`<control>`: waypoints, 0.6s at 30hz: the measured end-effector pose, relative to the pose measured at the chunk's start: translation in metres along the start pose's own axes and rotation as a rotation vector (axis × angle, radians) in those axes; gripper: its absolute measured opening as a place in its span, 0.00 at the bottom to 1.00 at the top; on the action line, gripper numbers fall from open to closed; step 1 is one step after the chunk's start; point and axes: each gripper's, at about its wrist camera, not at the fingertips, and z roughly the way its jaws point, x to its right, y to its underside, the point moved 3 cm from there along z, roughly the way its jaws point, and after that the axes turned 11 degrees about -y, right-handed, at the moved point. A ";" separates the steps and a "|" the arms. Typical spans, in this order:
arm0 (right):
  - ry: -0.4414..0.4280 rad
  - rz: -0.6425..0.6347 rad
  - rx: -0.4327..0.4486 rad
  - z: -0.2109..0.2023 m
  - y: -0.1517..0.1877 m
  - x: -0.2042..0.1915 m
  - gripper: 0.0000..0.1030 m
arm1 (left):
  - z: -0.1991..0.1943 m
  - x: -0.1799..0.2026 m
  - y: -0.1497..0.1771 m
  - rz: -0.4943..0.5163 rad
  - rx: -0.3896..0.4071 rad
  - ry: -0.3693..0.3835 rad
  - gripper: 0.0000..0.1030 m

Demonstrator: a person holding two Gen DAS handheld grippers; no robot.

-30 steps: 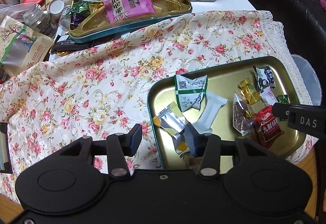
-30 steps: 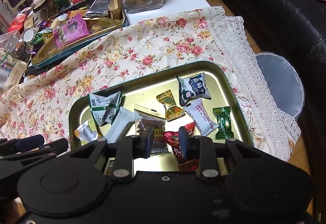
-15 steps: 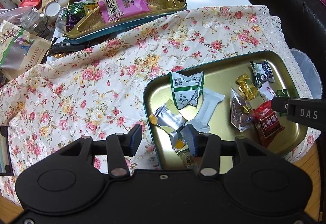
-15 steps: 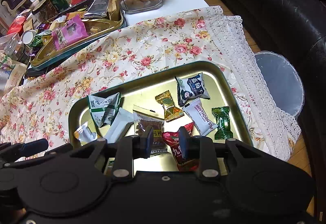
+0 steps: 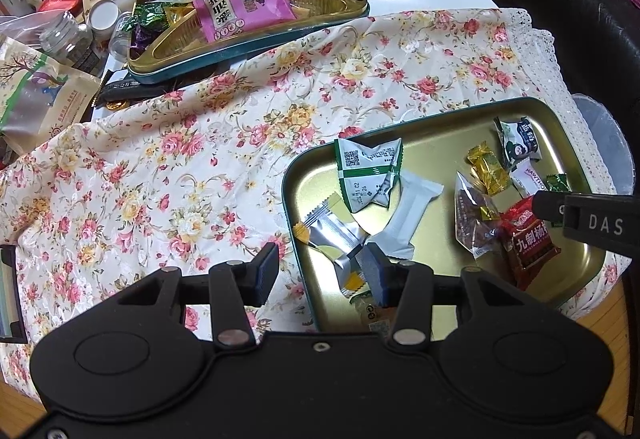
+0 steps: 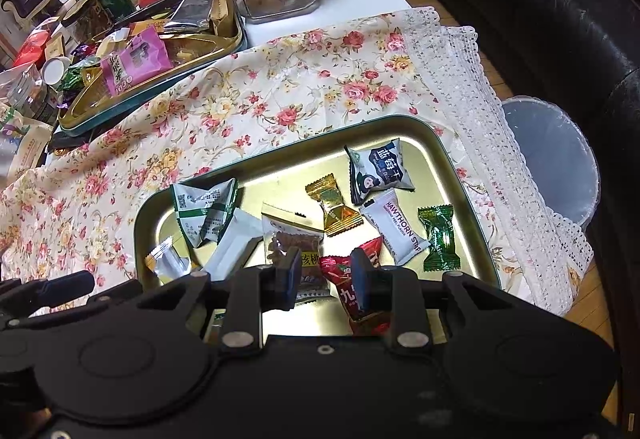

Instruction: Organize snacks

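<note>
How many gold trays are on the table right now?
2. The near tray lies on the floral cloth beneath both grippers, holding loose snacks; the far tray sits at the cloth's back-left edge, piled with packets.

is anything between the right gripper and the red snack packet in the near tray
Nothing visible does. The right gripper hangs open just above the red snack packet in the gold tray, its right finger overlapping the packet in view. The clear walnut packet lies close on the left, beside the packet, not over it.
</note>
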 end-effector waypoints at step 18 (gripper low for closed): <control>-0.008 0.006 0.003 -0.001 -0.002 0.000 0.28 | 0.001 0.002 0.001 0.012 0.002 -0.002 0.52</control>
